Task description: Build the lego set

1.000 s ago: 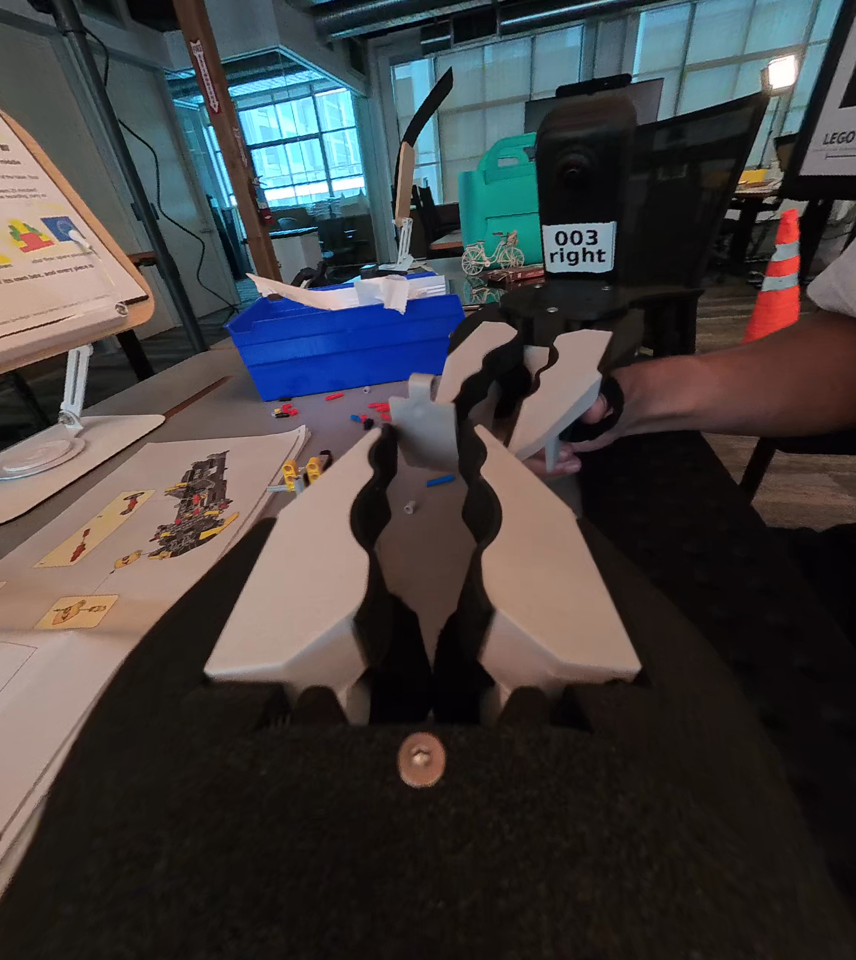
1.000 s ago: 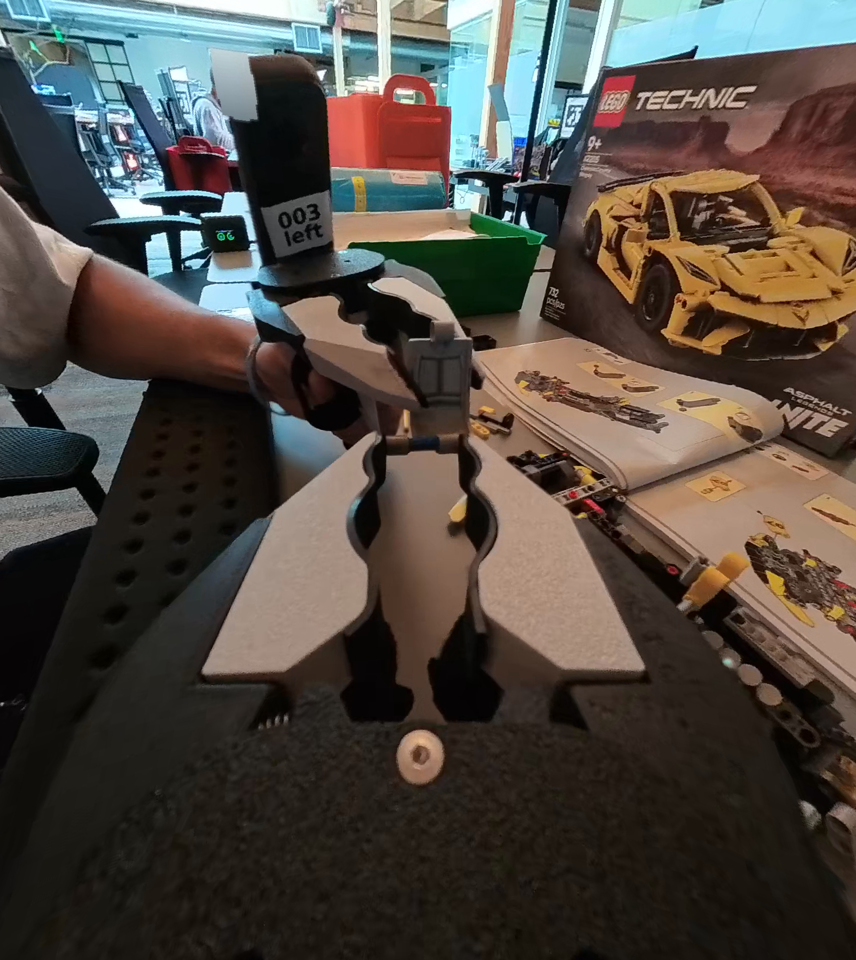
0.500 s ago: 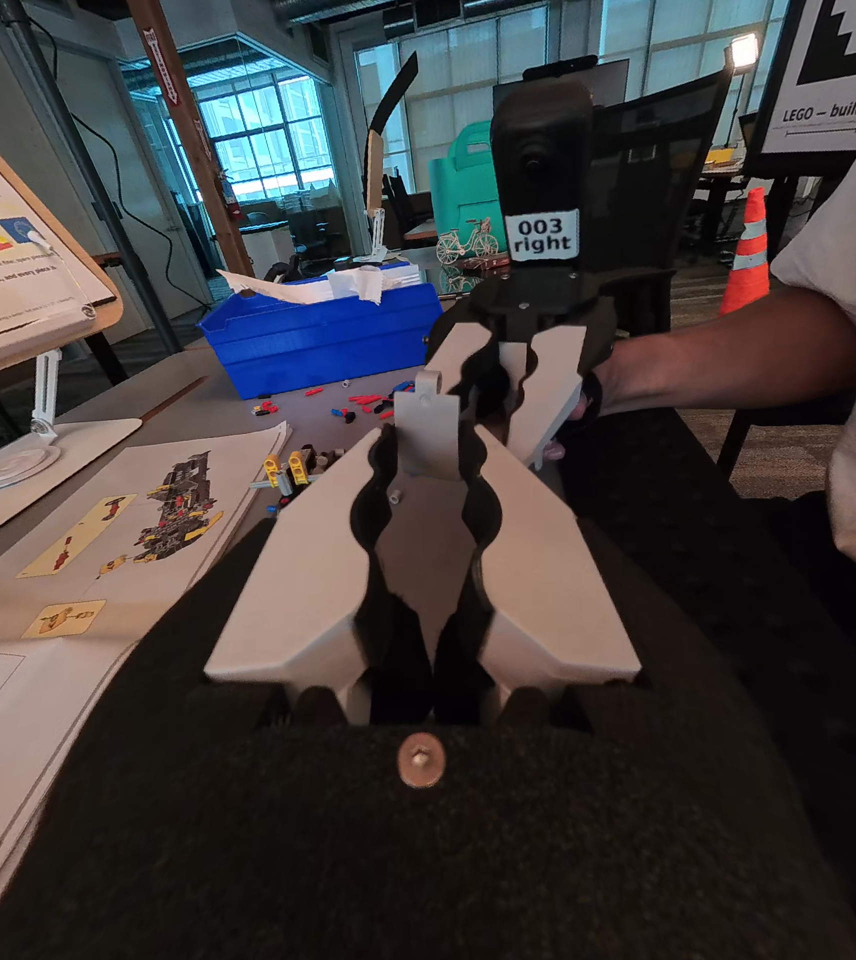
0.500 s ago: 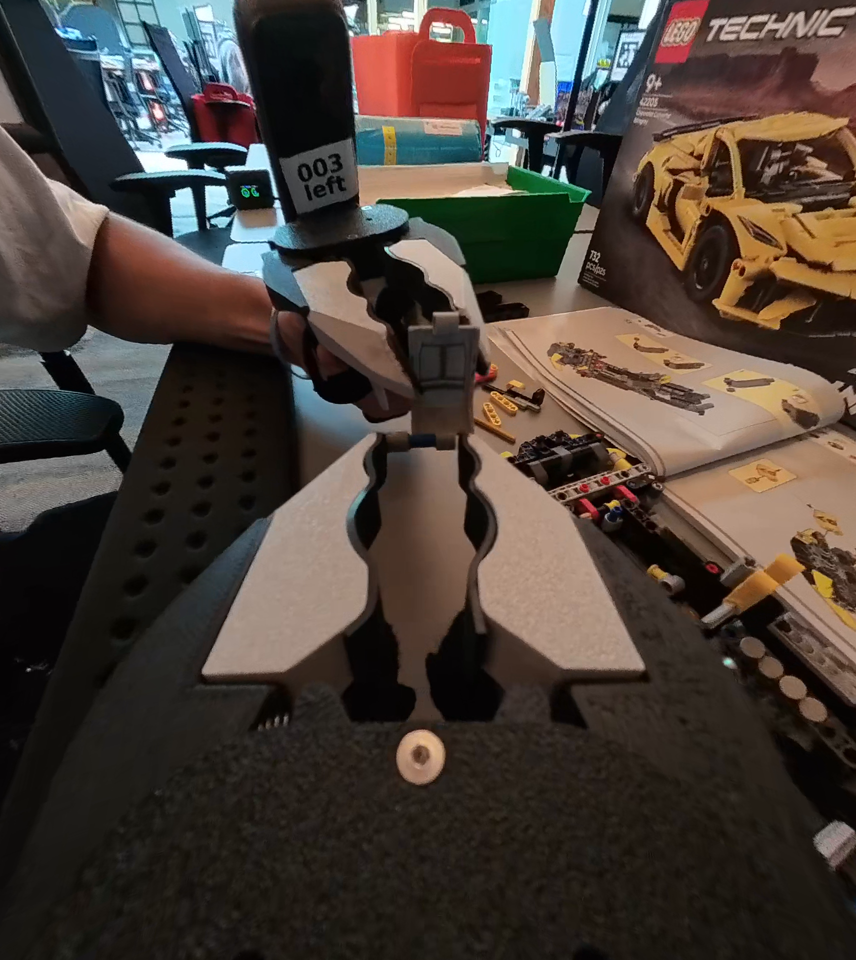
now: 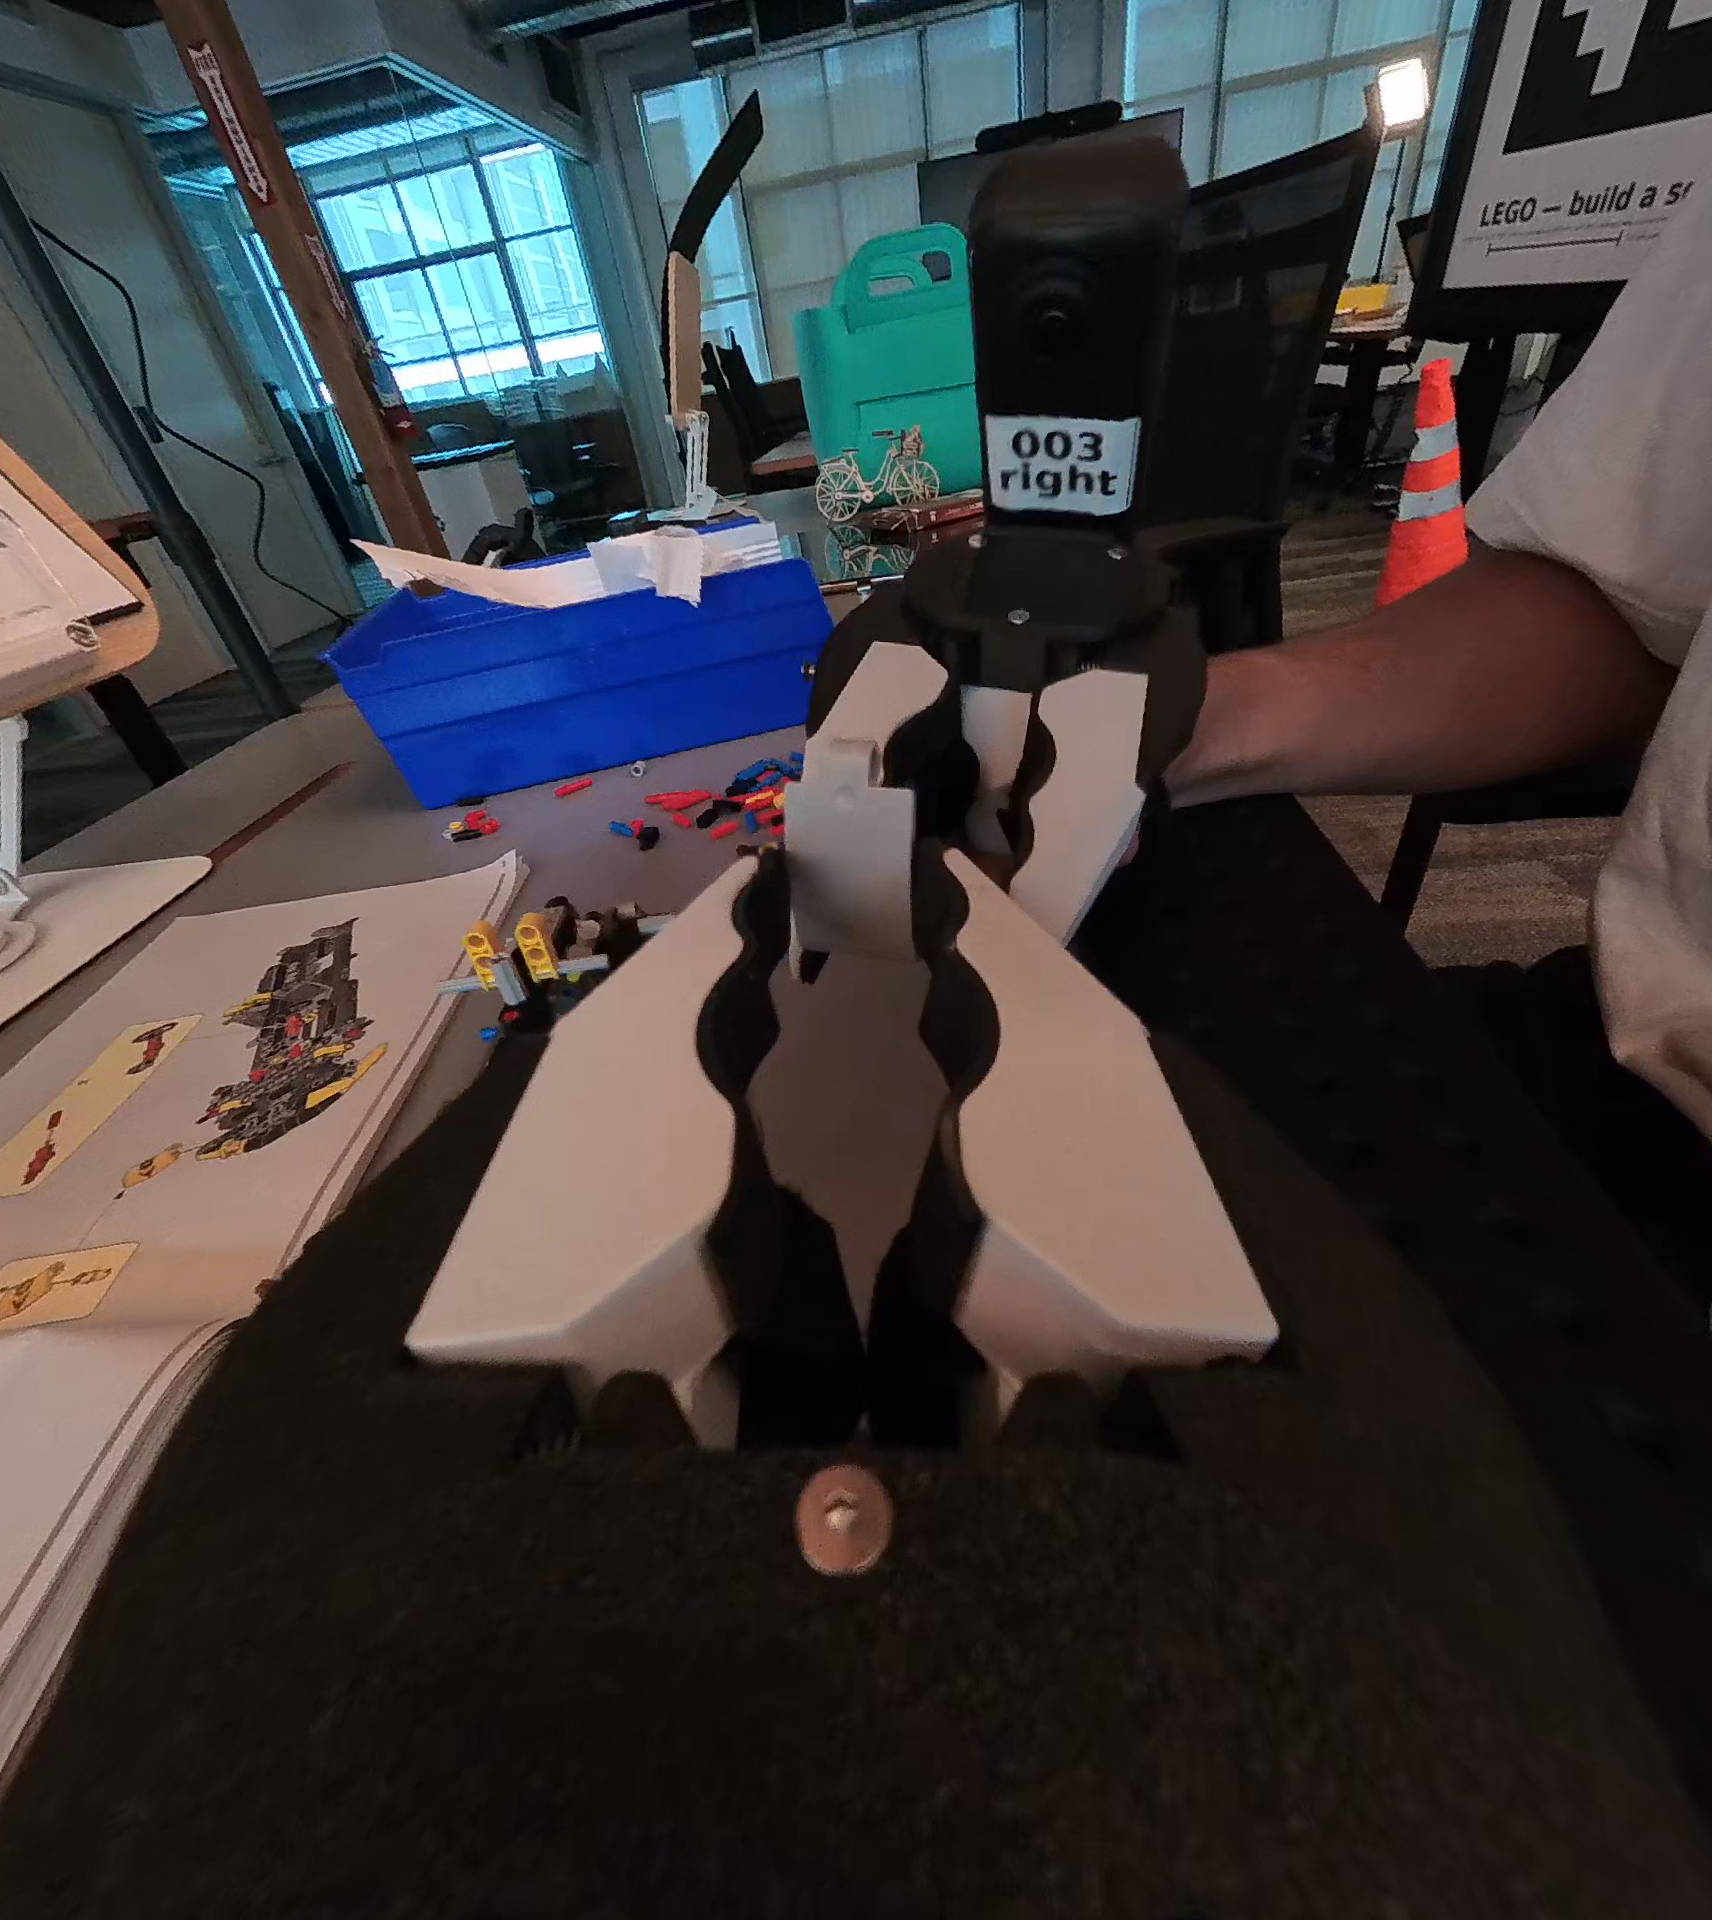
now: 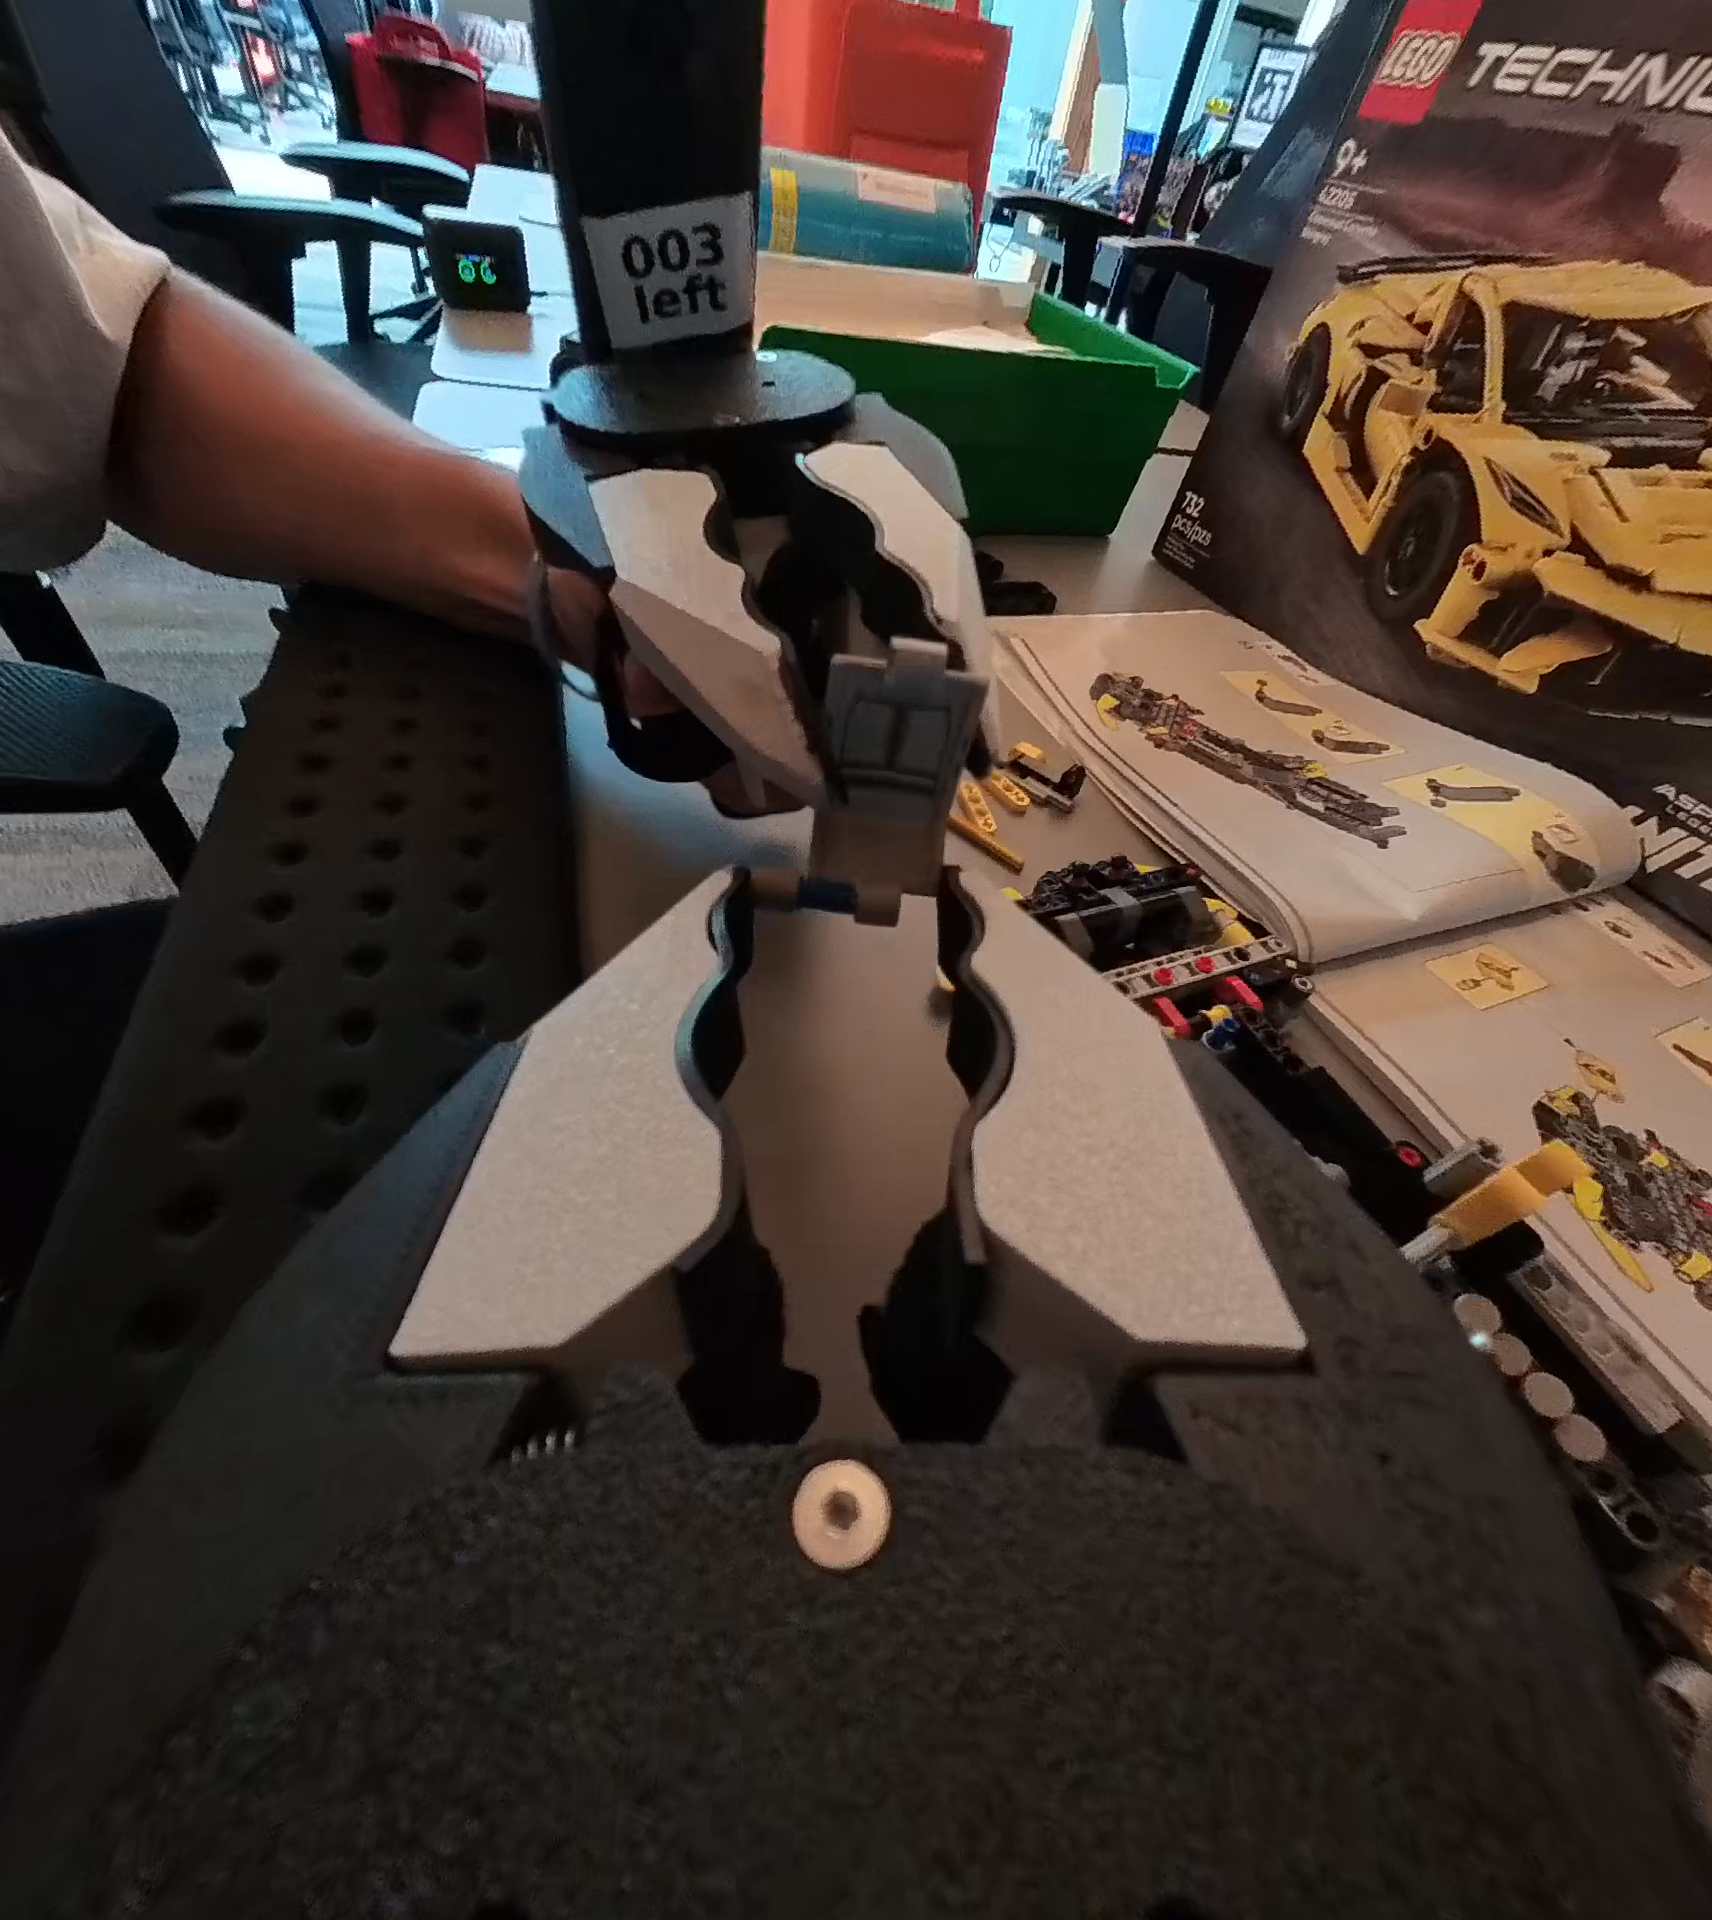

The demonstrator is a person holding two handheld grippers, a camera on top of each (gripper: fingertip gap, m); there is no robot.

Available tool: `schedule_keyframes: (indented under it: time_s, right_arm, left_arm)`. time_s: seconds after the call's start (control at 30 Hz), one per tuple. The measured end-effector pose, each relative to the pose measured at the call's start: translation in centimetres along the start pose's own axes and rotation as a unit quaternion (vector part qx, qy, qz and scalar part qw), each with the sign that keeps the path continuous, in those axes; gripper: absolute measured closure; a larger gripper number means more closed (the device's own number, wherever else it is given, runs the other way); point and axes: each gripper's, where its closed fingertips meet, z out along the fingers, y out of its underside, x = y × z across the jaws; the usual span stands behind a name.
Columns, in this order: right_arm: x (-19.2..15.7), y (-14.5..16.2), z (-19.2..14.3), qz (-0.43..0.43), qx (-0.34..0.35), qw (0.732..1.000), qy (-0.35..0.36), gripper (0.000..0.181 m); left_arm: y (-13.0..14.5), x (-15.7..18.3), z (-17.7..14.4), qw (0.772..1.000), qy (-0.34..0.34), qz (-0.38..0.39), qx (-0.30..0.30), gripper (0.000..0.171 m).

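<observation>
A light grey Lego panel point(image 5: 847, 873) sits between the tips of my left gripper point(image 5: 852, 883), which is shut on it. In the right wrist view the same panel point(image 6: 899, 748) hangs from the left gripper's fingers point(image 6: 706, 634). My right gripper point(image 6: 841, 894) is shut on a short blue pin point(image 6: 824, 896) with grey ends, held across its tips. The panel's lower edge touches the pin. The right gripper's fingers point(image 5: 1091, 769) face mine, just behind the panel. Both grippers are held above the table's near edge.
A blue bin point(image 5: 571, 686), loose small pieces point(image 5: 717, 800) and an open booklet point(image 5: 208, 1039) lie to the left. The partly built black chassis point(image 6: 1174, 935), a green bin point(image 6: 1018, 436) and the set's box point(image 6: 1506, 416) are to the right. A black perforated chair back point(image 6: 364, 935) is close by. The tips of both grippers are at nearly the same place.
The two grippers have come closer together. The grey panel has come down onto the blue pin at the right gripper's tips. Both jaws have stayed shut on their pieces.
</observation>
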Motion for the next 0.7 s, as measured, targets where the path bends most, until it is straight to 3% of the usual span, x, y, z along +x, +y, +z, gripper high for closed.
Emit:
schedule_keyframes:
  time_s: [0.17,0.43,0.7]
  right_arm:
    - [0.1,1.0,0.3,-0.024,-0.044,0.999,0.010,0.149]
    - [0.4,1.2,0.1,-0.046,-0.051,0.997,0.024,0.156]
    - [1.0,0.6,0.0,0.014,-0.023,0.999,0.024,0.156]
  left_arm:
    - [0.7,0.1,0.1,1.000,-0.004,0.023,-0.019,0.150]
    - [0.8,0.3,0.2,0.999,-0.001,0.032,-0.021,0.150]
    - [0.5,-0.6,-0.1,0.999,-0.016,0.030,-0.014,0.151]
